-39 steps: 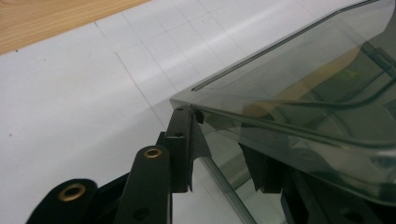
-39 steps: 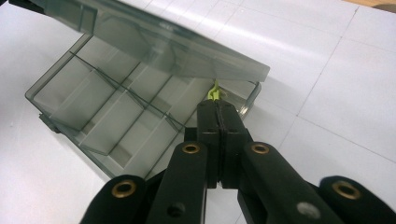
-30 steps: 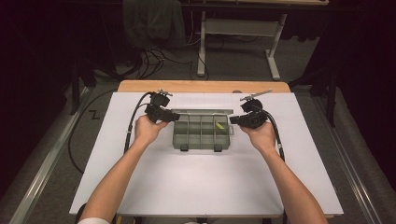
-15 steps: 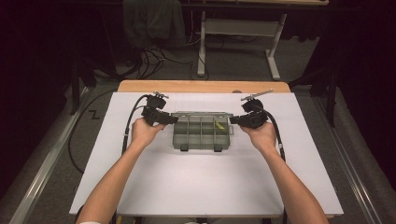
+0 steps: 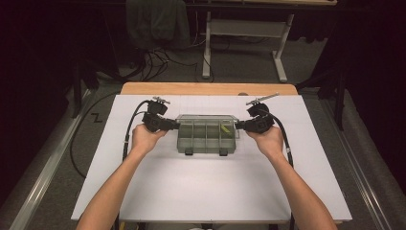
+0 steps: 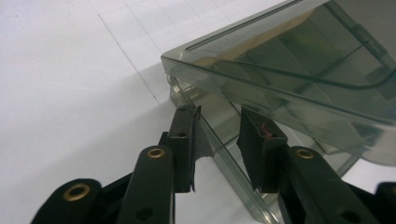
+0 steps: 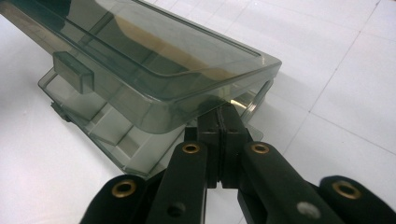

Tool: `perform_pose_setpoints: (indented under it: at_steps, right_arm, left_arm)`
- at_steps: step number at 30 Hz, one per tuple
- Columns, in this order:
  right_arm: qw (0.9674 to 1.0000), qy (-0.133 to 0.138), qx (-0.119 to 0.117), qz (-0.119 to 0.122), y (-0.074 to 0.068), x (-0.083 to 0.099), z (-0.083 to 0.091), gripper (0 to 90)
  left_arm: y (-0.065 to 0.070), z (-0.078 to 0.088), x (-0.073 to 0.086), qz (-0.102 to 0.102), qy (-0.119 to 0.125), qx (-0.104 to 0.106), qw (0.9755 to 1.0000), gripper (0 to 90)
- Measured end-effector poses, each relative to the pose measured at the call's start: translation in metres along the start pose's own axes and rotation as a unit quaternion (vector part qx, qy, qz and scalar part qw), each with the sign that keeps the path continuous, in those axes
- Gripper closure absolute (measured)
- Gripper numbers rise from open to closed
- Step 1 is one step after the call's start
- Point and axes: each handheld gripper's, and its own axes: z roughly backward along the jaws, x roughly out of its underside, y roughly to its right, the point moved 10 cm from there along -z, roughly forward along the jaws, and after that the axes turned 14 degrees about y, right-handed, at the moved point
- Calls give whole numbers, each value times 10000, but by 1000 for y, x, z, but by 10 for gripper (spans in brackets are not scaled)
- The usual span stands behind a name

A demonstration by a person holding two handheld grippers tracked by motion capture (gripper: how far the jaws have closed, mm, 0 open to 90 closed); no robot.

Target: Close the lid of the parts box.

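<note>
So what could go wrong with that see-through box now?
The lid seems propped only on the tips of the shut right gripper, so it might slip off and drop shut. The left gripper has just been closing its jaws around the box wall, but a gap still shows, so the box could slide on the smooth table.

— What did the tongs look like?
— Both the left tongs (image 5: 173, 125) and right tongs (image 5: 238, 126) were matte black, with brass-ringed pivots on the linkage arms.
— Any cables?
— A thick black cable looped back from each. The forearms were bare, with no sleeves.
</note>
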Motion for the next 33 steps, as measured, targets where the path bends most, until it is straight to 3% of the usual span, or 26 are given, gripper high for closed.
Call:
perform_pose_setpoints:
  at_steps: [20, 33]
  right_arm:
    - [9998, 82, -161, -22, -2, 10, 5, 900]
    - [9995, 162, -263, 71, -13, 11, 8, 900]
  left_arm:
    - [7, 10, 10, -25, 148, 181, 9997, 686]
    - [12, 18, 16, -99, 215, 264, 9994, 683]
